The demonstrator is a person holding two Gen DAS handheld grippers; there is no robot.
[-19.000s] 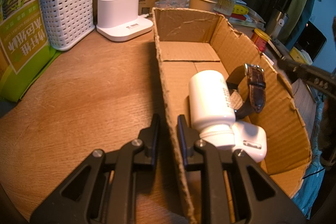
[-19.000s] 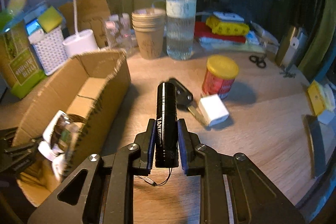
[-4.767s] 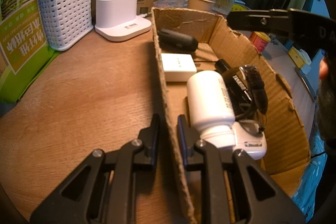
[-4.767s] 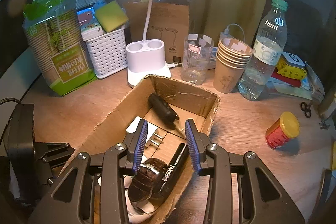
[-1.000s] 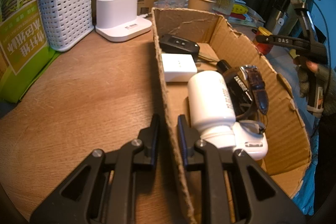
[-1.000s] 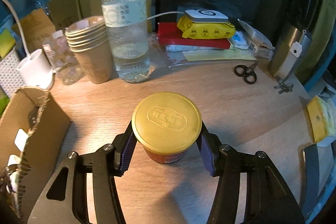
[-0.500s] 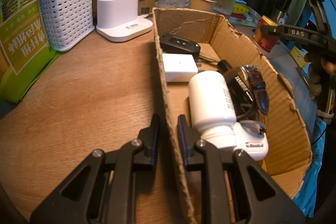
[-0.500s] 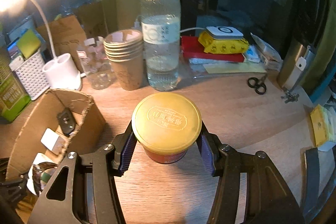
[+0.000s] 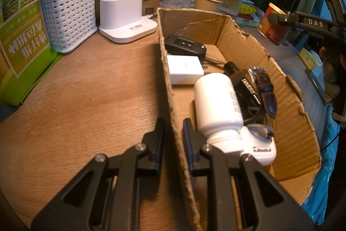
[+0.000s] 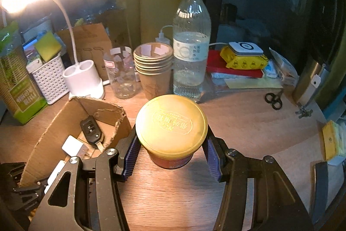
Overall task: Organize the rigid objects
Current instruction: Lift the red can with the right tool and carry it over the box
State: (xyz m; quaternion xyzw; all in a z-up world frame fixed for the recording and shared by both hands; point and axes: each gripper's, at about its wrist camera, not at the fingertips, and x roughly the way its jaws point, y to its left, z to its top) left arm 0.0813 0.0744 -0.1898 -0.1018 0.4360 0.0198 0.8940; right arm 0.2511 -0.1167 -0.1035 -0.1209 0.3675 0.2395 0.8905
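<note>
right wrist | yellow-lidded jar (image 10: 172,122) clamped between jaws | beside cardboard box (image 10: 54,133)

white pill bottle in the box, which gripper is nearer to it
Left. The left gripper clamps the box wall beside the white pill bottle; the right gripper holds the yellow-lidded can outside the box.

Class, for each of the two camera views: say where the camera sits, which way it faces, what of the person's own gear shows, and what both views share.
Left wrist: on the left gripper, looking down along the cardboard box; its fingers clamp the box wall.
Right wrist: on the right gripper, facing the desk's back; its fingers hold the yellow-lidded can.
Shared: box, car key, white lamp base, water bottle, paper cups.
</note>
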